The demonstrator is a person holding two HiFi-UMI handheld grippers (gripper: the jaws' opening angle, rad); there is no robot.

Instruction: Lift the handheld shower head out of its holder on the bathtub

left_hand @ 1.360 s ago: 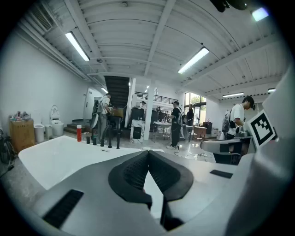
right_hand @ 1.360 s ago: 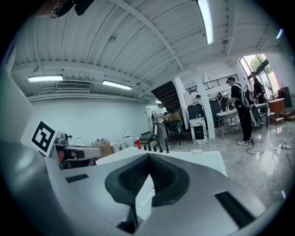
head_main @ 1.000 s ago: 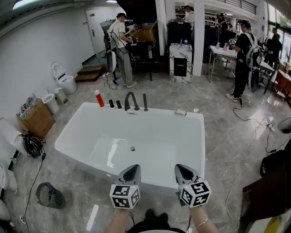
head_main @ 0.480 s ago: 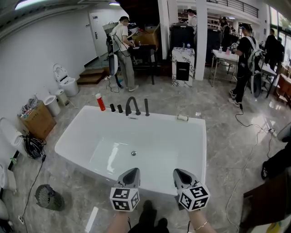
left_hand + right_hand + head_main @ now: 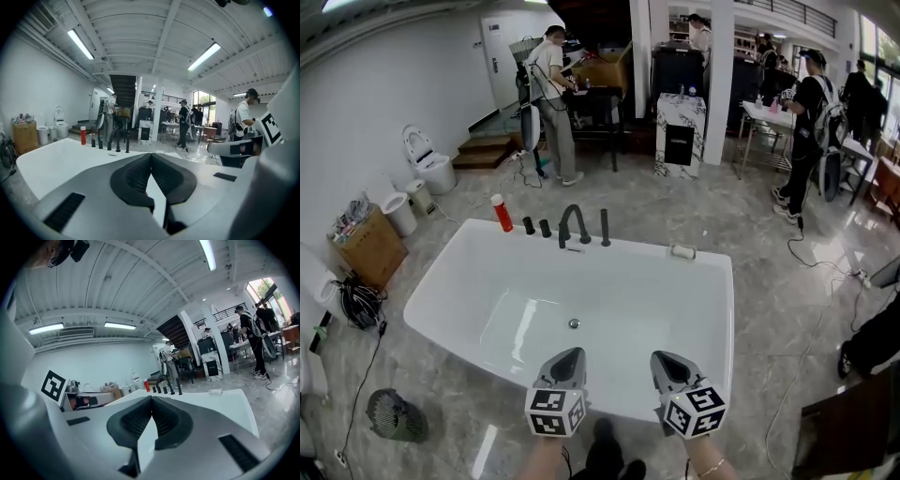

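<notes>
White bathtub: the black shower head stands upright on its far rim. Head view places left tongs and right tongs at the near rim; their own views show both clenched, empty.

Open bathtub, faucet beyond

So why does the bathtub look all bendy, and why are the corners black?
Head view: a wide-angle lens bows the bathtub rim and walls, and the shiny floor glares at the right. Left gripper view: the picture is round, so its corners are black, and the fingers loom huge up close. Right gripper view: same round frame; the ceiling lights curve.
</notes>
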